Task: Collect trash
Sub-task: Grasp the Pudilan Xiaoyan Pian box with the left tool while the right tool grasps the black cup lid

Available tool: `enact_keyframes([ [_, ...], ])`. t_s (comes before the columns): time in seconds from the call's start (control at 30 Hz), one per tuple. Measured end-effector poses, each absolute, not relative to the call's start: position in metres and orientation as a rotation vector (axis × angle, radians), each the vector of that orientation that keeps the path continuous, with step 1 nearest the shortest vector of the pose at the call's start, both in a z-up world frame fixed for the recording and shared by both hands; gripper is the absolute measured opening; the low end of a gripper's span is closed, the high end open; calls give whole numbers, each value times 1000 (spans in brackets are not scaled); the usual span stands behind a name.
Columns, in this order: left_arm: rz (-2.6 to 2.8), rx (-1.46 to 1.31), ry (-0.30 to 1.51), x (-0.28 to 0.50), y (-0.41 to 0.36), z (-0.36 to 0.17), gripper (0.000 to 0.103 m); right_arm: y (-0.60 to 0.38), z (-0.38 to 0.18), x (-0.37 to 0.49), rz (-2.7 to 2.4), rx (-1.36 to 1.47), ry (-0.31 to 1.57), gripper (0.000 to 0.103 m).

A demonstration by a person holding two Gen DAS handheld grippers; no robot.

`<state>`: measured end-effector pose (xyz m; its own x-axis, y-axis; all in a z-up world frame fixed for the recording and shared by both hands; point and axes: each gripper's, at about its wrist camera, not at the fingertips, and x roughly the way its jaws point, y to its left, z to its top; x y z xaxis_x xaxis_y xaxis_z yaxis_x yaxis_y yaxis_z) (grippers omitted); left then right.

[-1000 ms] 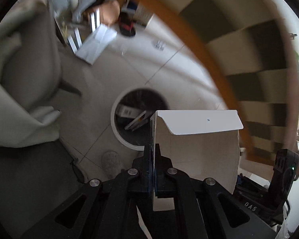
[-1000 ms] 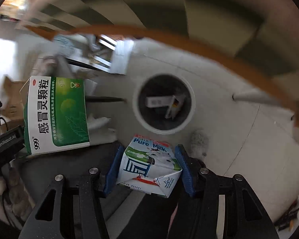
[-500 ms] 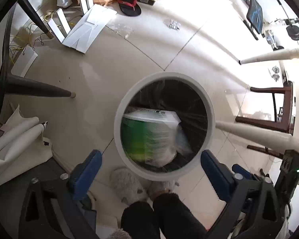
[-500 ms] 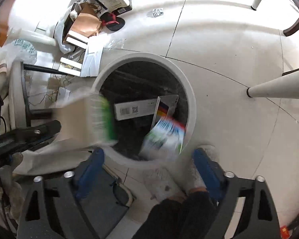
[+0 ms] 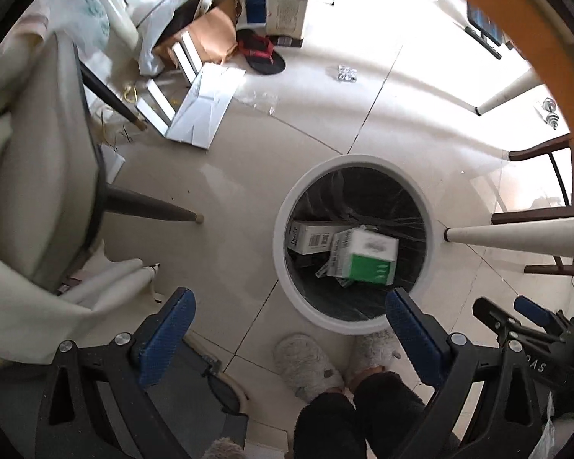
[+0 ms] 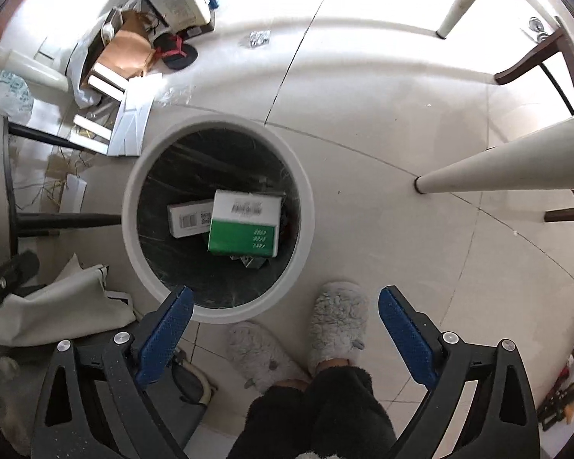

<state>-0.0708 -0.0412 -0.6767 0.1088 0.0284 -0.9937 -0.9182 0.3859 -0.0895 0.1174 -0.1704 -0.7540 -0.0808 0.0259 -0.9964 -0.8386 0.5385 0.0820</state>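
Observation:
A round white trash bin (image 5: 280,252) (image 6: 132,225) with a black liner stands on the tiled floor below both grippers. Inside it lie a green-and-white box (image 5: 367,258) (image 6: 245,223), a long white box with a barcode (image 5: 312,237) (image 6: 189,218) and smaller cartons mostly hidden under them. My left gripper (image 5: 287,331) points down beside the bin's near rim, wide open and empty. My right gripper (image 6: 285,329) hangs over the near rim and the slippers, its jaws still opening with nothing between them.
A person's grey fluffy slippers (image 5: 306,367) (image 6: 336,317) and dark trouser legs stand by the bin. White table legs (image 5: 516,235) (image 6: 505,168), a dark chair leg (image 5: 149,210), a brown chair (image 5: 535,214) and floor clutter of cardboard and boxes (image 5: 210,38) (image 6: 126,49) surround it.
Both grippers let go: the left released the green-and-white box, the right the milk carton. Both fell into the bin. The grippers sank toward the floor and the jaws spread wide.

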Motion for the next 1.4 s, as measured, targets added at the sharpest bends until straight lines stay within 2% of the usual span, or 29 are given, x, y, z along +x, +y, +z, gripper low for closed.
enact_keyframes([
  [0.27,868,-932,1255,-71,-52,-600,102,-176,-671,117,870,-738,1482,99],
  [0.57,869,-928,1241,-79,-74,-483,102,-174,-535,113,943,-741,1448,99],
  [0.87,988,-730,1057,-57,-63,-323,102,-158,-381,136,1052,-578,1452,99],
  [1.0,1025,-641,962,-25,-40,-269,102,-146,-324,168,1061,-504,1429,99],
  [1.2,1008,-572,943,49,5,-231,102,-120,-278,265,979,-409,1409,99],
  [1.4,977,-525,956,149,48,-229,102,-67,-291,388,875,-435,1423,99],
])
